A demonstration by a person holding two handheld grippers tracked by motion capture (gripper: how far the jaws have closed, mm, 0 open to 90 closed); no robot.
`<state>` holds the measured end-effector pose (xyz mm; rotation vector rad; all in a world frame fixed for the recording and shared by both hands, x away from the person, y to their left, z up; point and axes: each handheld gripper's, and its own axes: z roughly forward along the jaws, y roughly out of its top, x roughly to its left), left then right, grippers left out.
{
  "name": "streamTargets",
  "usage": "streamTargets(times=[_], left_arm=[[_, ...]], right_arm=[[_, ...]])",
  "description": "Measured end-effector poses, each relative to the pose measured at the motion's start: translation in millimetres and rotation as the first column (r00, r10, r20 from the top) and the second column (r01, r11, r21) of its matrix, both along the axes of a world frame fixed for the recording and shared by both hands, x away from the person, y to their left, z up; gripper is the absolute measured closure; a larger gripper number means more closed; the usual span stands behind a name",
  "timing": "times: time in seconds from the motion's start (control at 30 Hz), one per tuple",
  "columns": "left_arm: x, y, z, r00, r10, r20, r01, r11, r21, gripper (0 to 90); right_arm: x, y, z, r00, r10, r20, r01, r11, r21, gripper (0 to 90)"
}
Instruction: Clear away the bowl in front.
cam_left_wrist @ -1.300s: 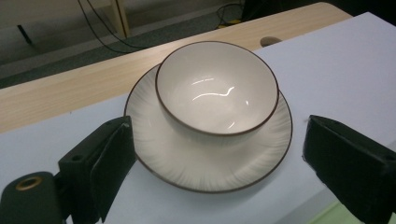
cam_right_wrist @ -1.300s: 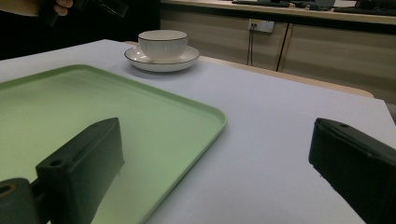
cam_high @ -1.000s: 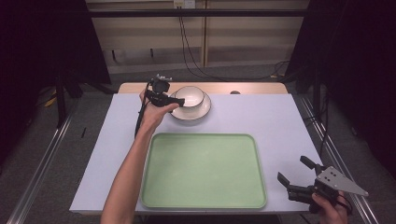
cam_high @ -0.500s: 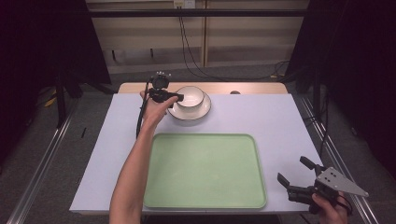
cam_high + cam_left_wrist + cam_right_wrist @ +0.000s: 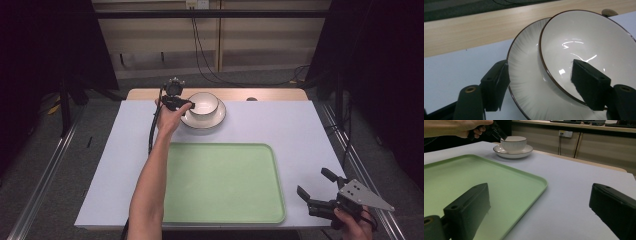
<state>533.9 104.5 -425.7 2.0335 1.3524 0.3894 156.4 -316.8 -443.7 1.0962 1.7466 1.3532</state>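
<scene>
**Bowl rim between open jaws: a tip is the risk**

High view: the left gripper [image 5: 186, 103] reaches the bowl [image 5: 204, 102], which stands on a plate [image 5: 216, 118] far on the table, beyond the green tray [image 5: 222, 182]. The right gripper [image 5: 320, 196] waits open, empty, near right.

Left gripper view: jaws apart, straddling the bowl's [image 5: 584, 50] near wall, not clamped. An off-centre pinch could tilt it or drag the plate [image 5: 524, 80].

Right gripper view: the bowl [image 5: 513, 143] sits upright, mouth up, round, with no long axis.

My table [image 5: 300, 130] is evenly lit from above, with dark surroundings left and right. I see glare streaks inside the bowl [image 5: 586, 42], and the near jaws look blurred in both gripper views.
</scene>
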Motion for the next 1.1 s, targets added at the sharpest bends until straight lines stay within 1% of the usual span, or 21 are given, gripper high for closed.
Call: streamTargets(times=[0.07,0.1,0.13,0.17,0.2,0.27,0.33,0.4,0.43,0.5,0.57,0.63,0.67,0.7,0.73,0.77,0.8,0.83,0.97,1.0,1.1], left_arm=[[0.9,-0.2,-2.0,1.0,0.001,-0.004,-0.001,0.9999,0.015,33.7],[1.3,-0.4,-3.1,0.9999,-0.009,-0.012,0.009,0.9999,0.011,33.6],[1.9,-2.6,-4.6,0.9998,0.004,-0.017,-0.004,0.9999,0.016,32.9],[2.7,-3.5,-5.9,0.9997,-0.013,-0.019,0.013,0.9997,0.02,34.5],[3.6,-4.6,-6.8,0.9995,-0.008,-0.03,0.008,0.9997,0.021,34.2],[6.4,-4.8,-7.9,0.9989,-0.009,-0.047,0.009,0.9999,0.01,37.1],[9.7,-6.4,-9.6,0.9986,0.004,-0.053,-0.003,0.9997,0.023,36.2],[13.3,-7.2,-10.4,0.9974,-0.006,-0.071,0.008,0.9993,0.037,36.4],[14.5,-8.1,-10.7,0.9979,0.002,-0.064,0.001,0.999,0.044,37.4],[17.6,-9.6,-10.8,0.9974,0.008,-0.071,-0.005,0.9988,0.048,44.0],[20.8,-11.0,-13.5,0.9966,0.022,-0.079,-0.019,0.9989,0.043,45.6],[22.7,-11.8,-16.1,0.9937,0.007,-0.111,-0.002,0.9987,0.051,51.4],[22.6,-12.9,-16.9,0.9943,0.012,-0.105,-0.007,0.9988,0.049,51.9],[21.8,-12.8,-17.6,0.9969,-0.007,-0.079,0.01,0.9992,0.039,56.2],[22.1,-14.2,-19.0,0.9952,-0.006,-0.098,0.008,0.9999,0.014,59.7],[21.6,-15.7,-19.5,0.9949,-0.001,-0.101,0.003,0.9999,0.017,60.8],[20.7,-17.4,-19.6,0.9958,-0.004,-0.092,0.006,0.9997,0.026,64.9],[20.5,-19.8,-19.5,0.995,-0.016,-0.099,0.02,0.999,0.041,68.6],[20.5,-22.6,-22.3,0.9935,0.012,-0.113,-0.01,0.9997,0.024,71.8],[20.6,-21.3,-21.7,0.9927,0.008,-0.121,-0.005,0.9997,0.023,73.4],[22.5,-18.5,-21.8,0.9894,0.025,-0.143,-0.028,0.9995,-0.017,76.2]], right_arm=[[0.0,-0.1,0.1,1.0,-0.001,0.001,0.001,1.0,0.0,2.9],[-0.1,-0.3,0.2,1.0,-0.003,0.001,0.003,1.0,-0.003,2.9],[0.0,-0.6,0.2,1.0,0.003,-0.001,-0.003,1.0,-0.001,2.9],[-0.2,-0.8,0.3,1.0,0.004,-0.003,-0.004,1.0,-0.002,2.9],[-0.2,-0.9,0.2,1.0,0.004,-0.003,-0.004,1.0,-0.002,2.9],[0.0,-0.8,0.2,1.0,0.004,-0.005,-0.004,1.0,0.0,2.9],[0.4,-0.8,-0.1,1.0,0.001,-0.003,-0.001,1.0,-0.001,2.9],[0.2,-0.8,0.0,1.0,0.007,-0.004,-0.007,1.0,0.004,2.9],[-0.2,-0.9,0.2,0.9999,0.009,-0.007,-0.009,1.0,0.002,2.9],[-0.2,-0.9,0.1,1.0,0.005,-0.005,-0.005,1.0,0.004,2.9],[-0.1,-0.8,-0.2,1.0,0.004,-0.003,-0.004,1.0,0.004,2.9],[0.3,-1.5,-0.2,1.0,0.005,-0.003,-0.005,1.0,0.0,2.9],[0.8,-1.2,-0.6,1.0,0.005,-0.001,-0.005,1.0,0.003,3.0],[0.6,-1.6,-0.4,1.0,0.006,-0.008,-0.006,1.0,0.001,3.0],[0.9,-1.7,-0.6,0.9999,0.008,-0.01,-0.008,1.0,0.001,3.0],[1.1,-1.6,-0.8,1.0,0.005,-0.008,-0.005,1.0,0.002,3.0],[1.3,-1.8,-0.7,1.0,0.007,-0.006,-0.007,1.0,0.002,3.0],[1.7,-1.4,-0.5,1.0,0.006,-0.004,-0.006,1.0,0.0,3.0],[1.0,-0.4,-0.8,0.9999,0.015,-0.002,-0.015,1.0,-0.002,3.0],[0.8,-0.5,-0.7,0.9999,0.015,-0.004,-0.015,1.0,-0.002,3.0],[0.7,-1.4,-0.2,0.9999,0.015,-0.004,-0.015,1.0,0.002,3.0]])
